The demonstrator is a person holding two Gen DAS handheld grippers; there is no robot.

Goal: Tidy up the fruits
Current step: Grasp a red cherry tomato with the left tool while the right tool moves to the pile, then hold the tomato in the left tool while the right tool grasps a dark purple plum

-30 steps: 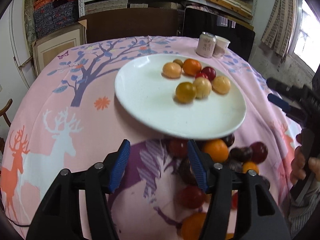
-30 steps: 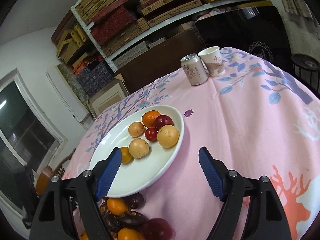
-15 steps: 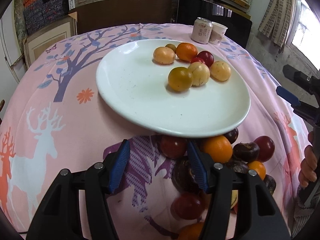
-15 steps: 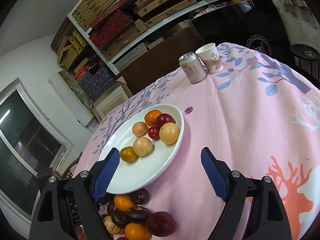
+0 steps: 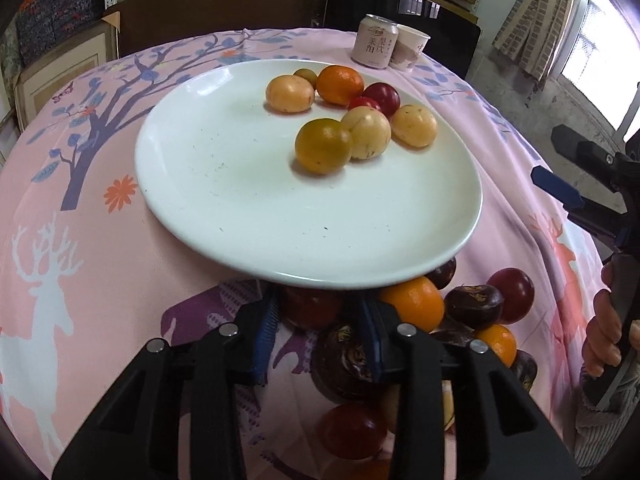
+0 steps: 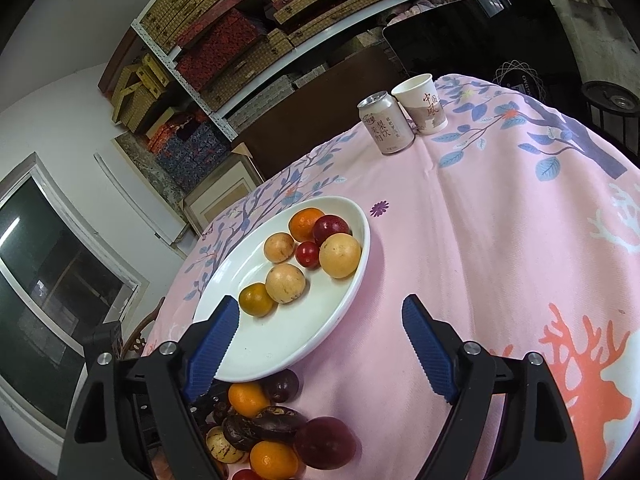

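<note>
A white plate (image 5: pixel 248 200) holds several fruits: yellow, orange and red ones, grouped at its far right (image 5: pixel 344 120). A pile of loose fruits (image 5: pixel 472 304) lies on the pink cloth just in front of the plate. My left gripper (image 5: pixel 316 320) has its blue jaws on either side of a dark red fruit (image 5: pixel 310 310) at the plate's near edge; contact is not clear. My right gripper (image 6: pixel 320 340) is wide open and empty, above the plate's near end (image 6: pixel 280 344) and the fruit pile (image 6: pixel 276 428).
A drink can (image 5: pixel 374 46) and a paper cup (image 5: pixel 410 52) stand at the far side of the round table; they also show in the right wrist view, can (image 6: pixel 386 124) and cup (image 6: pixel 422 104). Shelves with boxes stand behind. The table edge curves down on all sides.
My left gripper moved forward and down to the plate's near edge, and its jaws narrowed around the dark red fruit. My right gripper rose slightly and stayed open.
</note>
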